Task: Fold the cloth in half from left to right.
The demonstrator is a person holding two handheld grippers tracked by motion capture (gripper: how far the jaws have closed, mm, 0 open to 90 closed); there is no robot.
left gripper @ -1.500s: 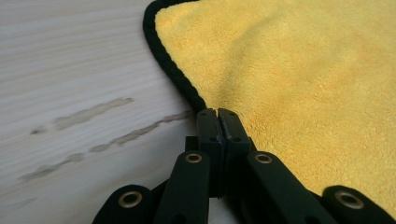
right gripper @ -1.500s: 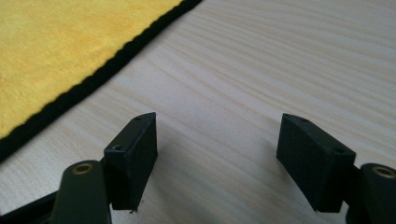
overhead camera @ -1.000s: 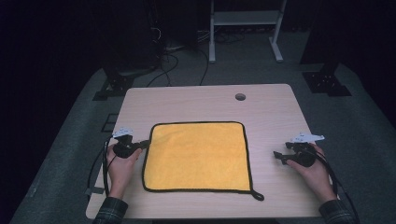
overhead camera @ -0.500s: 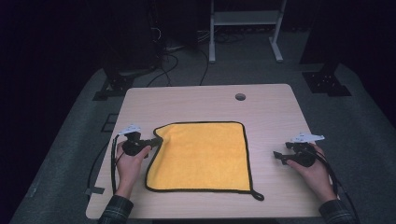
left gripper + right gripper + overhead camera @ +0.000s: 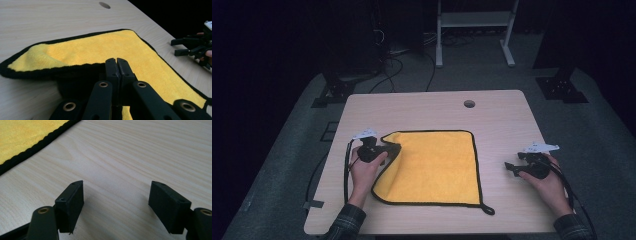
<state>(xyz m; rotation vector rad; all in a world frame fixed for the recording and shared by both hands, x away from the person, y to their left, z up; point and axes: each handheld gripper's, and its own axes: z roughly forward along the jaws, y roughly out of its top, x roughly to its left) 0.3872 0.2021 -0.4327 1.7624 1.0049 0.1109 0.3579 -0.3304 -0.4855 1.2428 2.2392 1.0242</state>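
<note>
Since a second ago the yellow cloth's (image 5: pixel 434 167) left edge has been drawn inward off the tabletop (image 5: pixel 432 107) and the left gripper has travelled right with it; the right gripper has not shifted. Spread over the middle of the tabletop, the cloth lies flat apart from that raised, curling left border, its black-trimmed far and right edges undisturbed. Holding that border, the left gripper (image 5: pixel 116 65) has its jaws clenched on the hem, with the rest of the cloth stretching away to its right toward the far side. I judge a fold across is underway, carried by the left hand, the nearer one. Well clear of the cloth's right edge, the right gripper (image 5: pixel 117 202) rests with jaws spread wide, holding nothing
</note>
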